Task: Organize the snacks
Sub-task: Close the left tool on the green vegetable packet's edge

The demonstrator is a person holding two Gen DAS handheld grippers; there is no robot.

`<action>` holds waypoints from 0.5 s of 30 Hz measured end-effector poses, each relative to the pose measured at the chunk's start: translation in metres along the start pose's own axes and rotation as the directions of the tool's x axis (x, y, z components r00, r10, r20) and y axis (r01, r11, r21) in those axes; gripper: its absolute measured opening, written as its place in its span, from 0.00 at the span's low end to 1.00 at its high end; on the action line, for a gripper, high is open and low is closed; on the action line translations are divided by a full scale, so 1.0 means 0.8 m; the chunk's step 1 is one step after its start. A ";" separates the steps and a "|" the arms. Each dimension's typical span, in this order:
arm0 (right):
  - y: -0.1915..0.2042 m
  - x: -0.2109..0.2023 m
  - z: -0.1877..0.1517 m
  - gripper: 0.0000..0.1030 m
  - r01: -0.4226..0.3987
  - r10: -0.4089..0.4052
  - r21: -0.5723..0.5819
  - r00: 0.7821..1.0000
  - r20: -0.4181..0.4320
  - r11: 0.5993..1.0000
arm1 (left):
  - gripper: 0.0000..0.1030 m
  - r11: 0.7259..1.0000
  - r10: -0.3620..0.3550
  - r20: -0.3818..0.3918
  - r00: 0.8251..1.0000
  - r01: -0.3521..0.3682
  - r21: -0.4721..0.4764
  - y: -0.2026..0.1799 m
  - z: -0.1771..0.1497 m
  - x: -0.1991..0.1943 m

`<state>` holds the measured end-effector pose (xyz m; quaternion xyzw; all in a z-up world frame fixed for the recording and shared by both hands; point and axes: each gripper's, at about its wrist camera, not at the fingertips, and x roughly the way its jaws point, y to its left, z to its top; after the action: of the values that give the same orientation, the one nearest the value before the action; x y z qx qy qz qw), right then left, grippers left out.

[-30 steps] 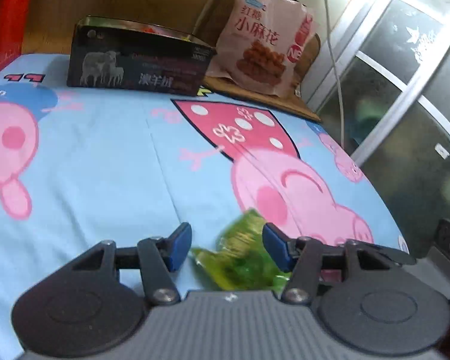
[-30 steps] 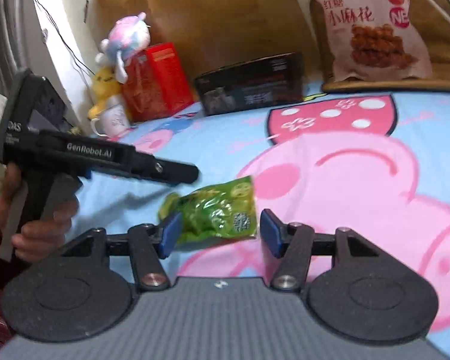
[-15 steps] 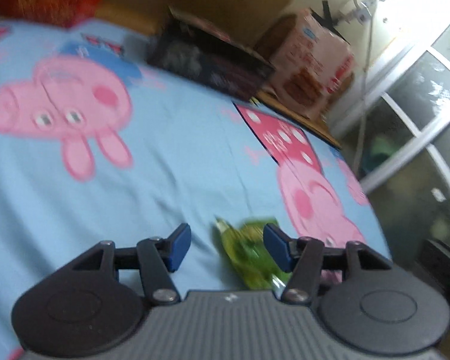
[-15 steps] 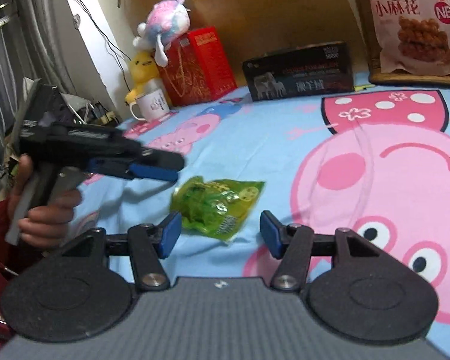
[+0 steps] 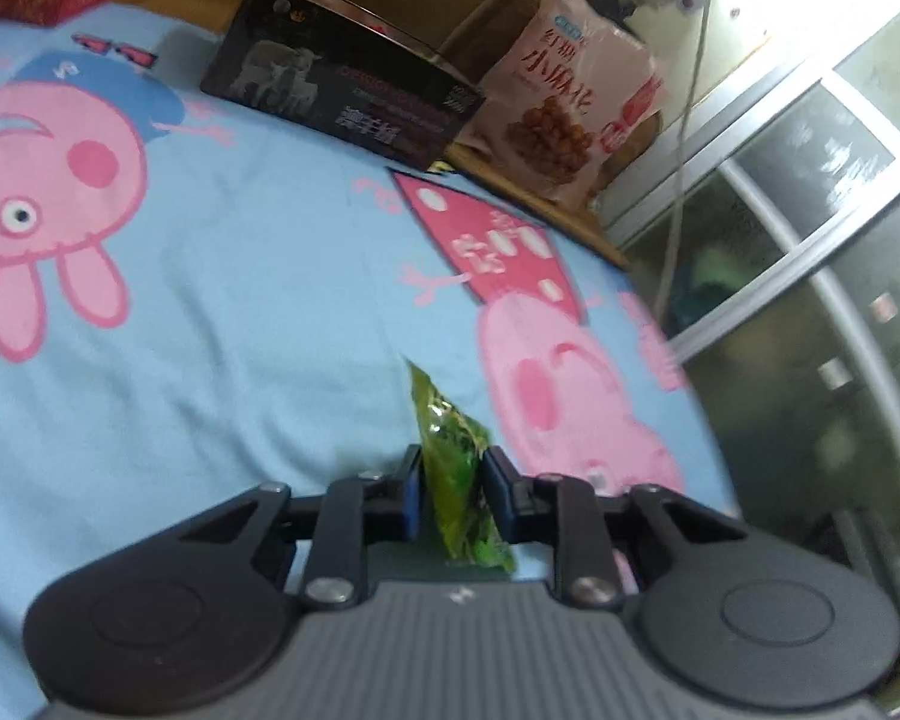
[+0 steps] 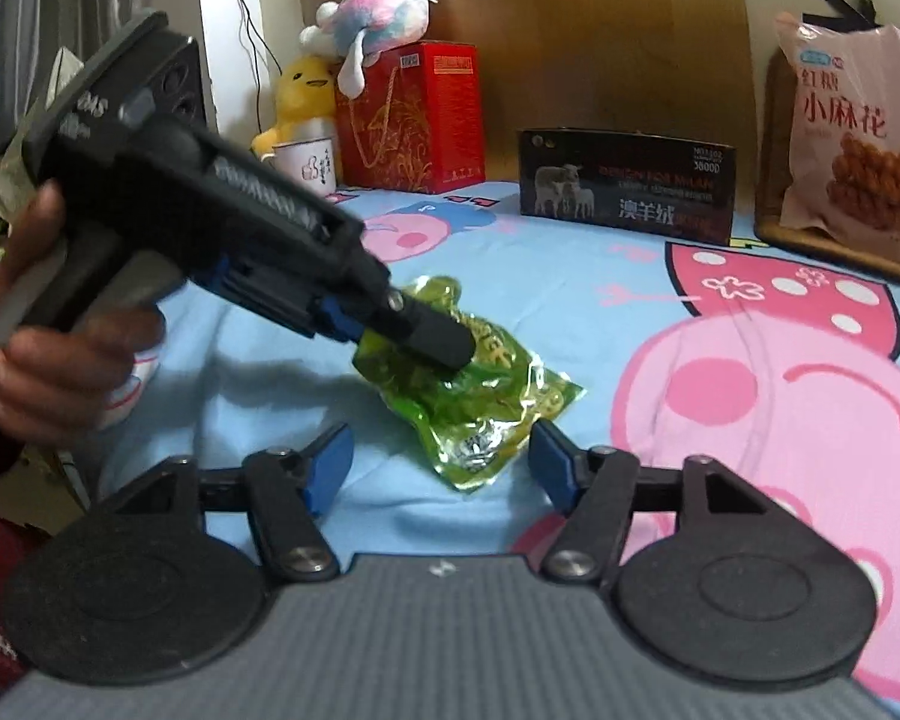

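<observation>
A green snack packet (image 5: 435, 414) lies on the blue cartoon-pig sheet (image 5: 240, 300). My left gripper (image 5: 450, 471) has its jaws closing on it, and both blue pads press the packet's sides. From the right wrist view, that left gripper (image 6: 444, 348) comes in from the left, held by a person's hand (image 6: 48, 372), its tips on the green packet (image 6: 498, 384). My right gripper (image 6: 441, 456) has its jaws opening; the packet's near end sits between the fingertips without touching either pad.
At the back stand a black box with sheep (image 6: 627, 192), a pink bag of fried twists (image 6: 852, 144) on a wooden tray, a red gift box (image 6: 414, 120), plush toys (image 6: 378, 18) and a white mug (image 6: 309, 165). A glass door (image 5: 810, 240) borders the right side.
The left gripper's jaws went from wide apart to pressed on the green packet, which now stands on edge between them. The right gripper rolled and moved nearer the packet.
</observation>
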<state>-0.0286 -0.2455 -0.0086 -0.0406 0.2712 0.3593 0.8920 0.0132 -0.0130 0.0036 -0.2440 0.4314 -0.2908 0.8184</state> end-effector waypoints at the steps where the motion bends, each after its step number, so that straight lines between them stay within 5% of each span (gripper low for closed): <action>1: -0.004 0.002 0.003 0.65 0.012 -0.012 0.010 1.000 -0.003 1.000 | 0.20 1.000 -0.012 0.006 1.000 0.012 -0.004 0.000 0.003 -0.002; 3: -0.014 0.006 0.008 0.59 -0.003 0.003 0.049 1.000 -0.006 0.999 | 0.20 1.000 -0.022 0.018 1.000 0.022 0.003 -0.002 0.008 -0.008; 5: -0.024 0.009 0.016 0.40 -0.009 0.009 0.085 1.000 -0.005 0.996 | 0.19 1.000 -0.026 0.027 0.999 0.025 0.008 -0.003 0.013 -0.011; 15: -0.031 0.028 0.062 0.39 0.042 -0.050 0.067 0.992 0.120 0.997 | 0.21 0.994 -0.002 0.088 0.996 -0.008 0.113 -0.020 0.081 -0.007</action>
<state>0.0238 -0.2366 0.0189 0.0041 0.2270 0.3316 0.9157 0.0613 -0.0110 0.0498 -0.2089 0.3781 -0.3024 0.8497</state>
